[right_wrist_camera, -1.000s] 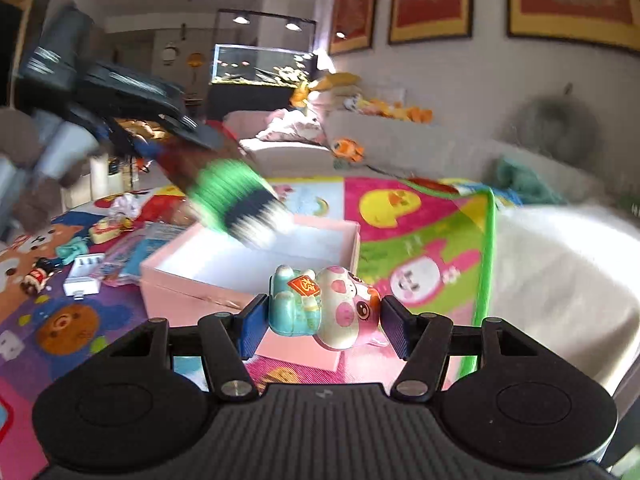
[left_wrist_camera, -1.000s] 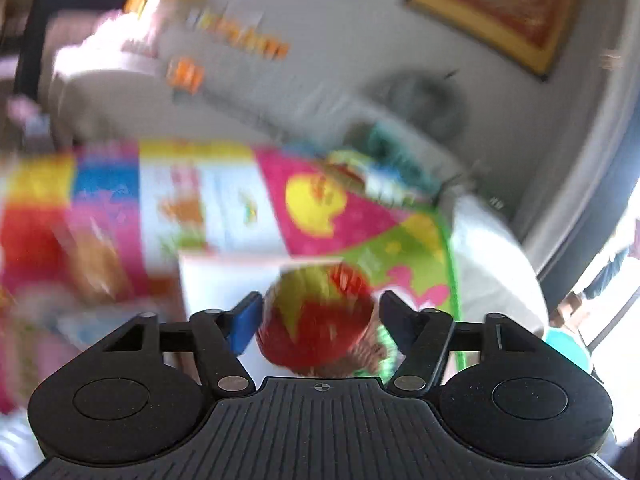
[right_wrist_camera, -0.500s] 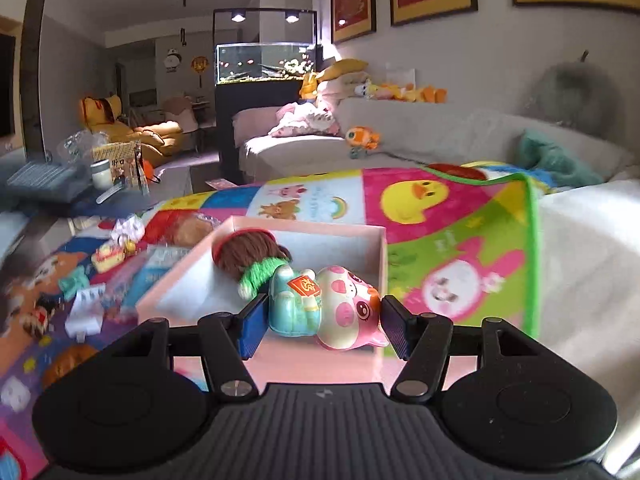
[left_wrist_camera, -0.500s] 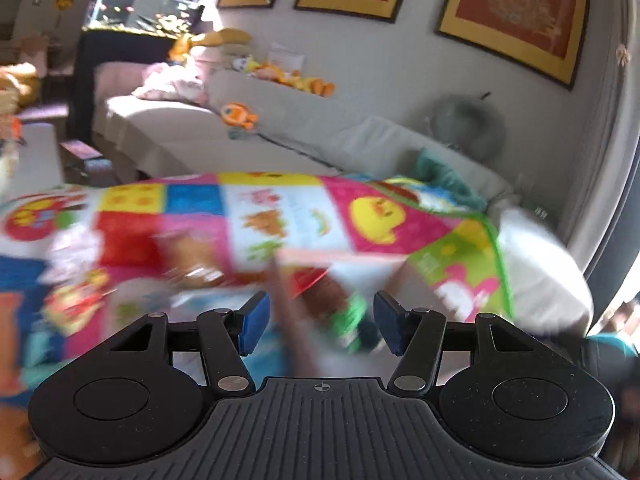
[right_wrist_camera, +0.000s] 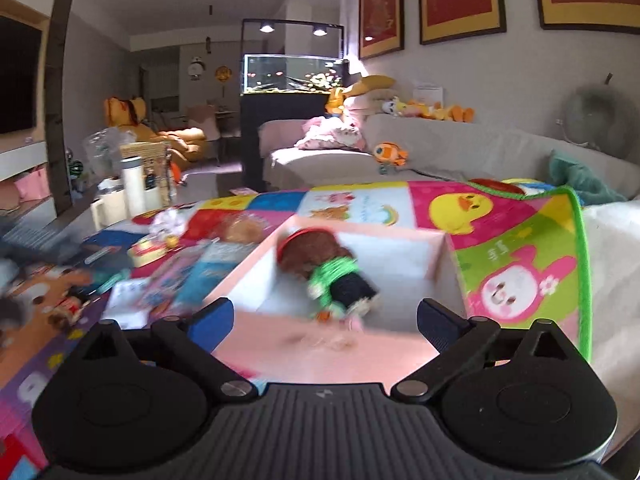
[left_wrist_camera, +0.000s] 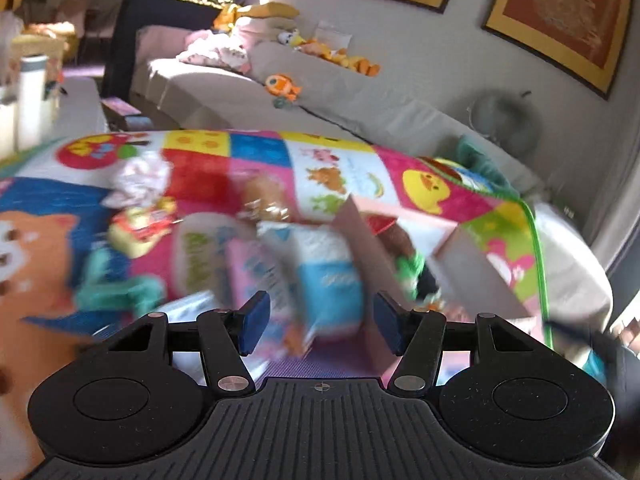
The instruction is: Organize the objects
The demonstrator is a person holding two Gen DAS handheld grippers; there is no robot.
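**Doll in the pink box, both claws empty**

Your right claw [right_wrist_camera: 325, 320] is spreading wide with nothing between its pads; your left claw [left_wrist_camera: 322, 322] stands half-spread, empty. The doll [right_wrist_camera: 326, 270] lies in the pink box [right_wrist_camera: 436, 276], head towards the sofa [right_wrist_camera: 460, 140]. It looks soft and light; pinch the knitted middle.

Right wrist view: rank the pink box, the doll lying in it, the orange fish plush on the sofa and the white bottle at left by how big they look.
1. pink box
2. doll
3. white bottle
4. orange fish plush

The bottle and the plush stand farther from the camera, so their true sizes may rank differently.
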